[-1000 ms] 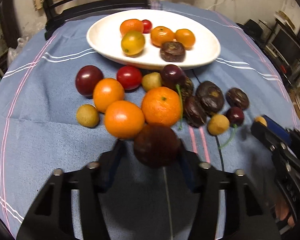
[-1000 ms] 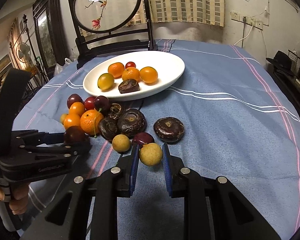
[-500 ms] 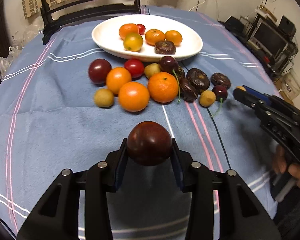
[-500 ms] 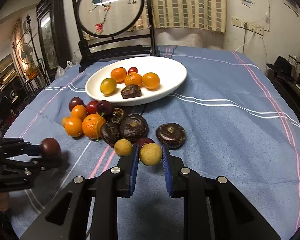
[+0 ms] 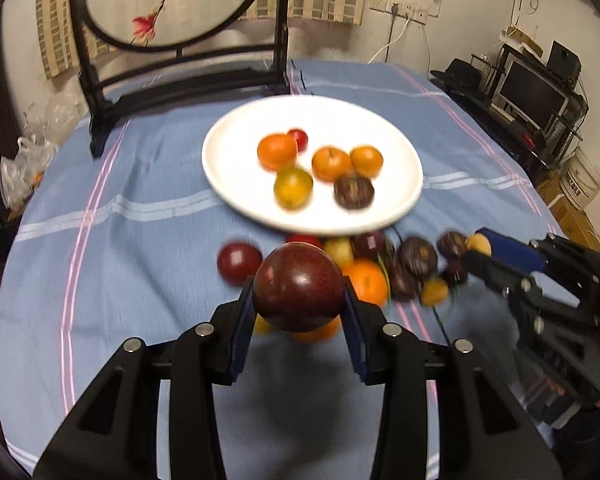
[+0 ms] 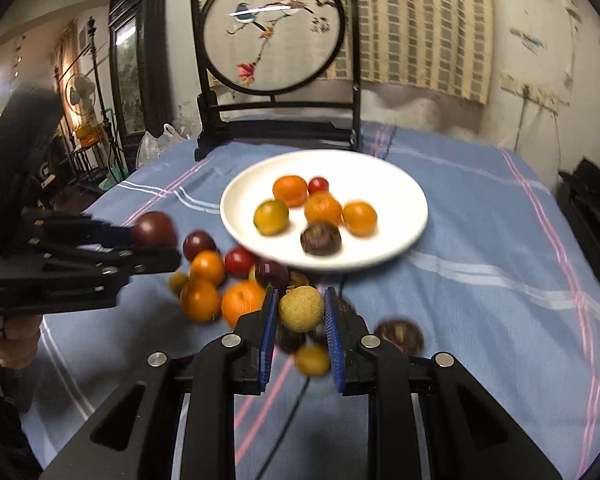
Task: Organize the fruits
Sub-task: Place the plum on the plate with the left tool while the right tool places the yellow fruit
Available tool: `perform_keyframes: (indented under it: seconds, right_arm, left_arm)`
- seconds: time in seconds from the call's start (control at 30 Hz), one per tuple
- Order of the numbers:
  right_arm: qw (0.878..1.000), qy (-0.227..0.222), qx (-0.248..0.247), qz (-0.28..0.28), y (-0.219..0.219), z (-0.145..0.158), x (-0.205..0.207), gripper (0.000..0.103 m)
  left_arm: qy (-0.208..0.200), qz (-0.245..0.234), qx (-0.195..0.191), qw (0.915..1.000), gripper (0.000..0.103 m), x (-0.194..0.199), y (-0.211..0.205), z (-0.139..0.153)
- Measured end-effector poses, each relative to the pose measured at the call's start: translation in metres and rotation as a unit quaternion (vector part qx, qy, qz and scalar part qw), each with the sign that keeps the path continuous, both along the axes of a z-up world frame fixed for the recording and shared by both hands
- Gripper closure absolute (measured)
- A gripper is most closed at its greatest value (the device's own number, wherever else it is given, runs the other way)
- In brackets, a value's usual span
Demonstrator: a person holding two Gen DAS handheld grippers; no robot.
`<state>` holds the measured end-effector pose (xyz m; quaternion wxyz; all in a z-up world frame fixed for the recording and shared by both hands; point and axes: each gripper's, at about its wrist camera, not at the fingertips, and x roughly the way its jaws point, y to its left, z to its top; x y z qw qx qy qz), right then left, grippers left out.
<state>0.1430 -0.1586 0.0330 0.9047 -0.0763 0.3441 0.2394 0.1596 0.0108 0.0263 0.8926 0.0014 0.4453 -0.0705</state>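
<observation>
Blue cloth with pink and white stripes covers the round table; both views are motion-blurred.

Nearest in the left wrist view: left gripper is clamped on a dark red plum, blue pads pressed to both of its sides, fruit held clear above the cloth.

Nearest in the right wrist view: right gripper is closed on a small yellow-green longan, likewise held off the cloth.

Below and beyond the grippers: loose fruit pile on the cloth — oranges, red and dark plums, small yellow fruits, wrinkled dark brown ones. One brown fruit sits apart at the right of the pile.

Farther: white plate just behind the pile, its near rim overlapping the pile in view. On it are four orange fruits, one small red, one yellow-green, one dark wrinkled.

Farthest: black-framed round embroidered screen stands at the table's far edge, striped curtain behind it
</observation>
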Motion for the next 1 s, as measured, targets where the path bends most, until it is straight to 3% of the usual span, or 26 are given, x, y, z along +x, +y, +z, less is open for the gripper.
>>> perform_keyframes:
  seconds: [0.2, 0.53, 0.6, 0.63, 0.67, 0.7, 0.77, 0.87, 1.0]
  right_arm:
    - [1.000, 0.008, -0.024, 0.000, 0.015, 0.000, 0.052, 0.080]
    - [0.997, 0.061, -0.039, -0.028, 0.019, -0.035, 0.110, 0.079]
    - [0.996, 0.069, -0.036, -0.034, 0.020, -0.040, 0.116, 0.072]
    - [0.996, 0.066, -0.034, -0.040, 0.019, -0.039, 0.118, 0.065]
    - [0.997, 0.062, -0.030, -0.046, 0.017, -0.037, 0.118, 0.047]
    - [0.997, 0.052, -0.020, -0.052, 0.014, -0.034, 0.115, 0.044]
    - [0.998, 0.043, -0.006, -0.053, 0.010, -0.028, 0.109, 0.045]
    - [0.997, 0.044, 0.007, -0.059, -0.001, -0.020, 0.097, 0.043]
    - [0.996, 0.051, 0.013, -0.065, -0.016, -0.016, 0.079, 0.038]
  left_arm:
    - [-0.003, 0.016, -0.003, 0.9999, 0.063, 0.055, 0.007, 0.004]
    - [0.037, 0.056, -0.013, 0.9977, 0.063, 0.119, 0.021, -0.031]
    - [0.034, 0.062, -0.017, 0.9974, 0.062, 0.125, 0.022, -0.032]
    - [0.032, 0.065, -0.020, 0.9971, 0.060, 0.126, 0.022, -0.032]
    - [0.028, 0.068, -0.033, 0.9968, 0.052, 0.125, 0.024, -0.030]
    - [0.021, 0.072, -0.044, 0.9962, 0.043, 0.122, 0.025, -0.026]
    - [0.000, 0.084, -0.048, 0.9953, 0.034, 0.113, 0.028, -0.018]
    - [-0.014, 0.081, -0.037, 0.9959, 0.032, 0.097, 0.029, -0.010]
    - [-0.008, 0.084, -0.036, 0.9958, 0.022, 0.068, 0.033, -0.008]
